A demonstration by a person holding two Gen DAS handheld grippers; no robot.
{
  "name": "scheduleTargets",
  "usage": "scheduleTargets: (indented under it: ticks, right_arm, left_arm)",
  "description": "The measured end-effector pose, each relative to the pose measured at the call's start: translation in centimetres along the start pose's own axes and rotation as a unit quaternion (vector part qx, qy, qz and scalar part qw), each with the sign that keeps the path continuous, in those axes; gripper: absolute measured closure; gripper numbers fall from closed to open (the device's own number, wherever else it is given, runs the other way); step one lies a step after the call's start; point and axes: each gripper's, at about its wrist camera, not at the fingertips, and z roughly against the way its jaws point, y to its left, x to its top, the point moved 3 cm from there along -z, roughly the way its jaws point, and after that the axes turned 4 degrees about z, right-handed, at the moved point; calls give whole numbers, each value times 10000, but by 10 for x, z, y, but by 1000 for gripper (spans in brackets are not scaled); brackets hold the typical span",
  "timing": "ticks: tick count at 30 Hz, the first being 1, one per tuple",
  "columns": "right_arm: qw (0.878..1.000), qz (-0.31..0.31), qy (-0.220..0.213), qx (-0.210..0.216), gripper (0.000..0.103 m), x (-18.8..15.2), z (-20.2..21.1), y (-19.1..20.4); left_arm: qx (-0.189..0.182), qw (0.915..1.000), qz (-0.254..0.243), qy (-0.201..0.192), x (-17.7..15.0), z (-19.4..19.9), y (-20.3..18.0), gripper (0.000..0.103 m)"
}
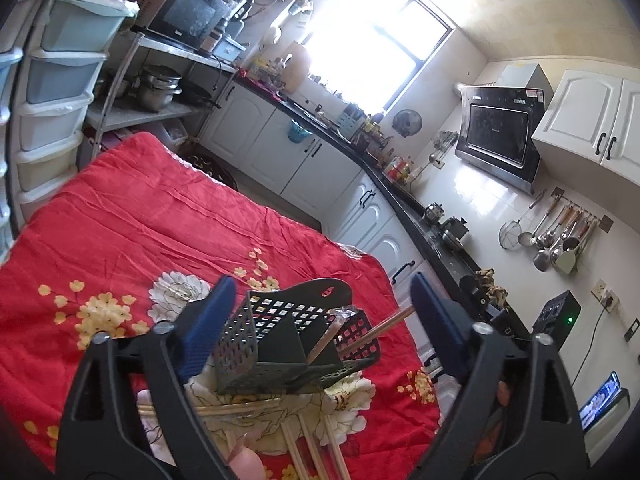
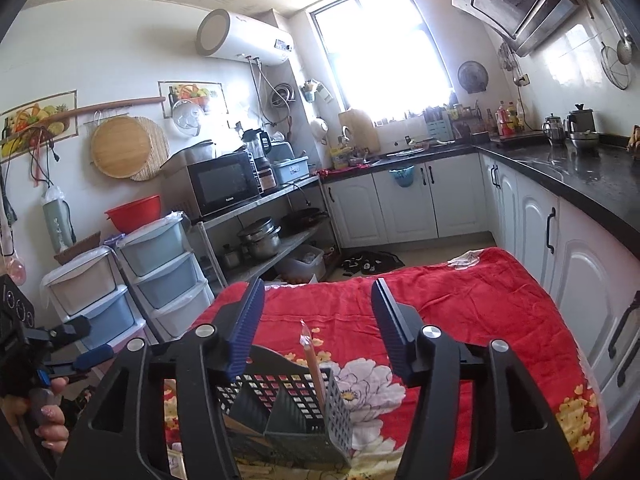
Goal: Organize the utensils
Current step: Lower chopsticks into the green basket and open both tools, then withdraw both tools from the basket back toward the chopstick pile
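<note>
Grey caddy (image 1: 288, 340) sat dead ahead between my left gripper's (image 1: 320, 320) wide-open fingers; loose chopsticks (image 1: 308, 452) lay below it, nearer left. Right gripper (image 2: 316, 332) also wide, empty.

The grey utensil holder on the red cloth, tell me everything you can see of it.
The utensil holder is a dark grey, plastic-looking caddy with perforated grid walls, solid inner dividers and a raised back with a hanging hole. It stands upright on the red floral cloth, holding wrapped chopsticks that lean out. More chopsticks lie beside its base.
</note>
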Motion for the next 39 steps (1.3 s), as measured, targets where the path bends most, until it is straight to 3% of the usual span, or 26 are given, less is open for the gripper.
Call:
scheduleTargets:
  ticks: [3, 18, 39]
  right_arm:
    - [10000, 47, -4, -36, 44, -2, 9, 1]
    - [9980, 475, 409, 65, 41, -41, 40, 26]
    - [9851, 798, 1408, 575, 41, -115, 39, 67]
  left_arm:
    - [30, 10000, -23, -90, -1, 8, 0, 11]
    - [269, 9995, 106, -163, -29, 41, 23, 11]
    - [870, 9941, 621, 188, -82, 60, 83, 11]
